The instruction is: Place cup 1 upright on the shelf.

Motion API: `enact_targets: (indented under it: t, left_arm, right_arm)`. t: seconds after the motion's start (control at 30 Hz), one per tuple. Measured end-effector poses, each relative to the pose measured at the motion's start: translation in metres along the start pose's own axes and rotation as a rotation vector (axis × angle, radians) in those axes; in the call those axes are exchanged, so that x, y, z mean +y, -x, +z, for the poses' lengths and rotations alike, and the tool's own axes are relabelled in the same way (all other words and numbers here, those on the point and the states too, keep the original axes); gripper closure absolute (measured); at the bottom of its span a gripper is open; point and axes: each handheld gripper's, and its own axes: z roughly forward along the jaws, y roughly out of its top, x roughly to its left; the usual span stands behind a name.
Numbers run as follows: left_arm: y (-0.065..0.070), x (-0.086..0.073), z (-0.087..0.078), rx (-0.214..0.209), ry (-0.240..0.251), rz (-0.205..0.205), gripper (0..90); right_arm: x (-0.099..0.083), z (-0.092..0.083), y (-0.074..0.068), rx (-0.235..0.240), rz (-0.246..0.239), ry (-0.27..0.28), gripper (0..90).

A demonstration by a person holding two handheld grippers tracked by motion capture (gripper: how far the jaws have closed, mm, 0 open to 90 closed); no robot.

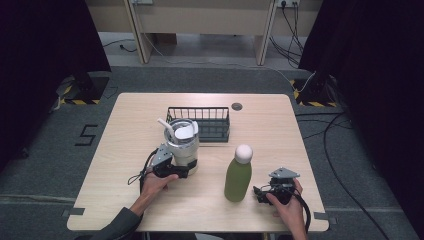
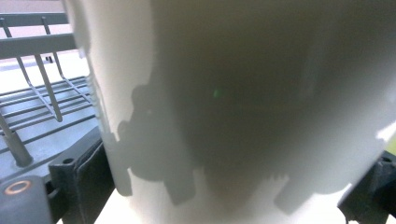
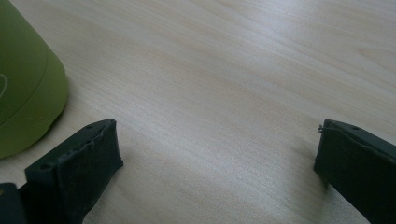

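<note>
The left gripper (image 1: 186,171) clasps the tumbler (image 1: 183,146) low on its body, at the basket's (image 1: 200,121) seven o'clock. It looks rigid, smooth, top-heavy. The right gripper (image 1: 260,192) gapes empty at the bottle's (image 1: 237,175) four o'clock.

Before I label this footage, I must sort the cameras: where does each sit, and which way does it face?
High view: above the person's side, looking forward and down on the table; both forearms show.
Left gripper view: rides the left gripper, facing the white tumbler between its jaws.
Right gripper view: rides the right gripper, facing bare tabletop.
The green bottle appears here and in the high view.
</note>
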Motion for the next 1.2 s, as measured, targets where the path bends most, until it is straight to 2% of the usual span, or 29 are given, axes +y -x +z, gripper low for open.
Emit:
enact_targets:
  t: [0.07, 0.27, 0.6, 0.7, 0.8, 0.87, 1.2]
  left_arm:
    - [0.0, -0.001, 0.001, 0.003, 0.007, -0.002, 8.2]
    - [0.003, 0.0, 0.0, 0.029, 0.003, 0.027, 10.1]
    - [0.003, 0.003, 0.0, 0.024, -0.007, 0.035, 10.5]
    - [0.003, 0.004, -0.003, 0.036, -0.012, 0.057, 10.5]
    - [0.002, 0.005, -0.004, 0.03, -0.009, 0.055, 10.5]
    - [0.002, 0.008, -0.004, 0.018, 0.0, 0.045, 10.6]
    - [-0.005, 0.031, -0.013, 0.032, 0.001, 0.055, 10.5]
  right_arm:
    - [0.0, 0.0, 0.0, 0.001, 0.0, 0.0, 0.4]
    - [0.0, 0.0, 0.0, 0.003, -0.002, 0.0, 0.4]
    - [0.0, 0.0, 0.0, 0.004, -0.004, -0.001, 0.4]
    - [0.0, 0.0, 0.0, 0.004, -0.004, -0.001, 0.4]
    - [0.0, 0.0, 0.0, 0.005, -0.004, -0.001, 0.4]
    - [0.0, 0.0, 0.0, 0.005, -0.005, -0.002, 0.4]
    - [0.0, 0.0, 0.0, 0.005, -0.004, -0.001, 0.4]
